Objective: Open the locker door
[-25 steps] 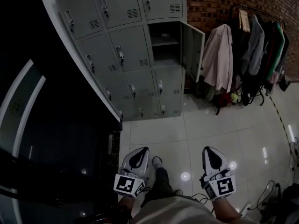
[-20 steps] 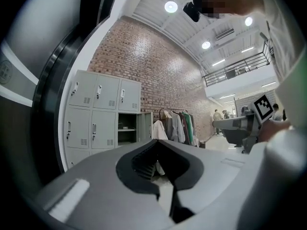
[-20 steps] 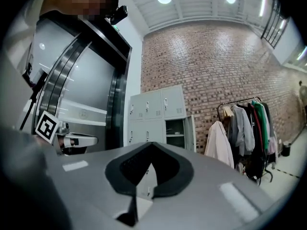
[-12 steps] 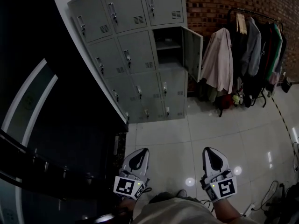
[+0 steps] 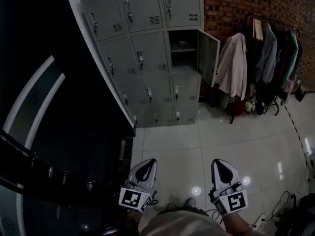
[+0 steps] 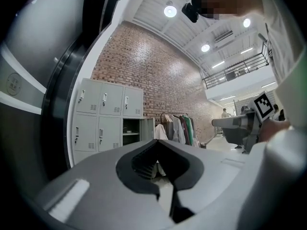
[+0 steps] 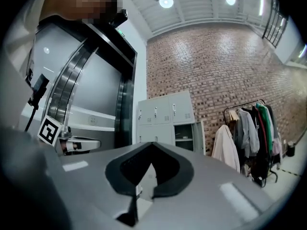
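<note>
Head view puts the grey steel locker bank (image 5: pixel 147 58) well ahead of me, one door (image 5: pixel 209 50) already swung out. My left claw (image 5: pixel 146 163) and right claw (image 5: pixel 219 163) are both closed and empty, held low. Arriving like that, I'd likely knock a small metal latch handle (image 5: pixel 141 59) — not catch it.

dim and underexposed from the head, near black over the dark wall (image 5: pixel 54 132) from 7 to 11 o'clock. small round glare spots on the glossy floor (image 5: pixel 167 146) at 6 o'clock, faint streaks toward 4 o'clock. much brighter through both gripper views, lit by round ceiling lamps (image 6: pixel 170 11) at 12 o'clock. heavy fisheye bending and black corners there. soft, out of focus on the close left gripper (image 6: pixel 156 143) and right gripper (image 7: pixel 151 145); sharp on the lockers (image 6: pixel 103 111) and brick wall (image 7: pixel 216 66) farther off.
</note>
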A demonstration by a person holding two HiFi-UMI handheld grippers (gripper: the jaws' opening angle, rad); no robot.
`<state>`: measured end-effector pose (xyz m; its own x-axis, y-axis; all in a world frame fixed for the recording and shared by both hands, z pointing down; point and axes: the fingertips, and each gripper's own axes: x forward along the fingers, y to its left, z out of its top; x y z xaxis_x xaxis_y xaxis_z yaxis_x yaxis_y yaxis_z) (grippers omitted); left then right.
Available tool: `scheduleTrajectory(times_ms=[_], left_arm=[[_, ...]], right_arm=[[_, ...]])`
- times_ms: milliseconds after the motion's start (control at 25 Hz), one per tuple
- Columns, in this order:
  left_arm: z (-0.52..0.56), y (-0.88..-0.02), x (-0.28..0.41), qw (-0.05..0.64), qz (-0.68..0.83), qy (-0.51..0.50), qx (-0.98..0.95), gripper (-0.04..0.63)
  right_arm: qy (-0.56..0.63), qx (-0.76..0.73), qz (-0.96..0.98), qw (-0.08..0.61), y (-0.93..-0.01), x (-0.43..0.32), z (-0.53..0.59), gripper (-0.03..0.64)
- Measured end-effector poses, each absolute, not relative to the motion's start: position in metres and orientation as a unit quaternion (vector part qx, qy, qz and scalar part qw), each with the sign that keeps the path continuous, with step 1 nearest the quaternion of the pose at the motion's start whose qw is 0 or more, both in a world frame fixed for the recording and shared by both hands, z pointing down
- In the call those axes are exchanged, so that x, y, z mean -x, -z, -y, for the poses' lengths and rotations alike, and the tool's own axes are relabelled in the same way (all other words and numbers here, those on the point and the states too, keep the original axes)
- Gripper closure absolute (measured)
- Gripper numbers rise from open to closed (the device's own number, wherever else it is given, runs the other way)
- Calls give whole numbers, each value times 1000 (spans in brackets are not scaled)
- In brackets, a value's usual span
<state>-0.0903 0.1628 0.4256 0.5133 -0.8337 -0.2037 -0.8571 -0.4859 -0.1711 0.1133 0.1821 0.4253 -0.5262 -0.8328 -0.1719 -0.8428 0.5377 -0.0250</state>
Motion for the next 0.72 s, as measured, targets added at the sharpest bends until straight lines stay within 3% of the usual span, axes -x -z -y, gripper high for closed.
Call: scheduleTrajectory(times_ms=[480,640,720], left_arm=[[-173,-413,101,122,-476,-56,869,568],[-161,-423,108,117,-475,-51,871,568],[-156,-428,113,115,-475,-48,871,568]], right_arm=[[-54,474,-862,169,-387,-99,-192,617],[-16,472,-876,94,-418,-87,-181,617],[-14,468,-879,89,-422,-80,-178,617]])
